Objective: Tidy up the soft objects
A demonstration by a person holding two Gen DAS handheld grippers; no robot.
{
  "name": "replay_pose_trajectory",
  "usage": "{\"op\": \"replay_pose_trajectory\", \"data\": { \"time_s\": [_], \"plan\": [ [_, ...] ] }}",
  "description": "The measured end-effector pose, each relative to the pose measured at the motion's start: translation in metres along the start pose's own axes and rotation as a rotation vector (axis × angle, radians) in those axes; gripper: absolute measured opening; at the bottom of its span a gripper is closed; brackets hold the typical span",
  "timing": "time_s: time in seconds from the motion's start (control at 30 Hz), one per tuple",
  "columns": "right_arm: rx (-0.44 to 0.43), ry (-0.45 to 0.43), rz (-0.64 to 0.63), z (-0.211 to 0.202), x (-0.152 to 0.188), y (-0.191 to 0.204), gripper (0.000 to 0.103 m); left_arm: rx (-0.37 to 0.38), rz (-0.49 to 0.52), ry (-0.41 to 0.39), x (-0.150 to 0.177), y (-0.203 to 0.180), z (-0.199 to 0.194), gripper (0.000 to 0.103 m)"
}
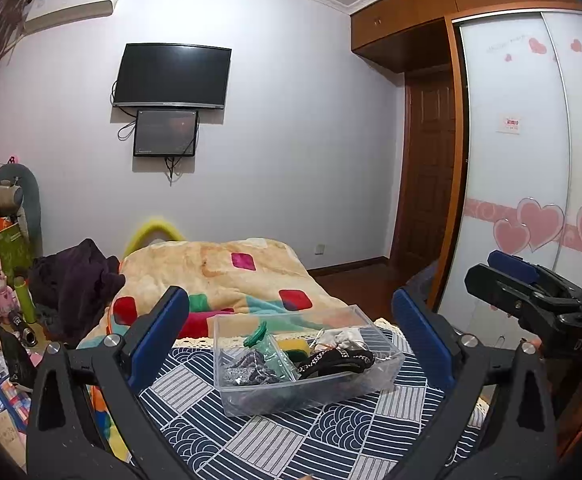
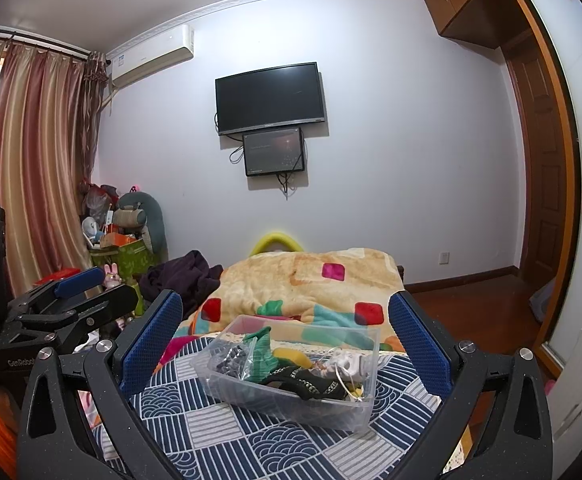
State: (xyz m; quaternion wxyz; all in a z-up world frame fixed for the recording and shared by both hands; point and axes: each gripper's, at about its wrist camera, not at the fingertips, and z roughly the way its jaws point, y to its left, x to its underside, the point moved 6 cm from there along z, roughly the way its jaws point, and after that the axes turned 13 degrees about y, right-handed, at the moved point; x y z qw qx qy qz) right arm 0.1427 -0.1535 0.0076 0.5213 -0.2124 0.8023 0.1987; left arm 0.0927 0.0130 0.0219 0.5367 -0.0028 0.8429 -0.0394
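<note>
Clear plastic bin [image 1: 311, 364] sits on a blue-and-white patterned cloth [image 1: 275, 436] spread over the near end of the bed. Contents noted: a dark grey knitted item [image 1: 251, 368] at the left side of the bin, a green piece [image 1: 256, 336] sticking up above the rim, a yellow-and-green sponge-like block [image 1: 293, 346] toward the back, a black strap with a metal chain [image 1: 335, 360] across the middle, and pale crumpled fabric [image 1: 341, 336] at the right rear. From the right-hand camera the same bin [image 2: 291, 384] appears at an angle, its near corner toward the viewer.

Left gripper [image 1: 291, 344]: jaws spread wide, nothing between the blue pads, the bin framed in the gap beyond the tips, not touched. Right gripper [image 2: 287, 344]: likewise wide apart and empty, short of the bin. Each tool is visible at the edge of the other's view, held side by side.

Beyond the cloth lies a cream blanket [image 1: 227, 276] with coloured patches, and a dark purple garment [image 1: 75, 280] heaped at its left. On the far wall hang a television [image 1: 173, 76] with a smaller screen [image 1: 166, 133] under it, and an air conditioner [image 2: 151, 56] near striped curtains [image 2: 27, 160]. A wardrobe with heart decals [image 1: 531, 160] stands at right.
</note>
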Motion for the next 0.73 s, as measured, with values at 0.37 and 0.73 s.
{"op": "replay_pose_trajectory", "data": {
  "time_s": [0.37, 0.73],
  "plan": [
    [-0.001, 0.0, 0.001, -0.0002, -0.0002, 0.0001, 0.103, 0.007, -0.003, 0.016, 0.0015, -0.0018, 0.0054, 0.103],
    [-0.005, 0.009, 0.004, -0.0005, 0.001, 0.0041, 0.103, 0.01, -0.007, 0.018, -0.0002, -0.0038, 0.0057, 0.103]
  ]
}}
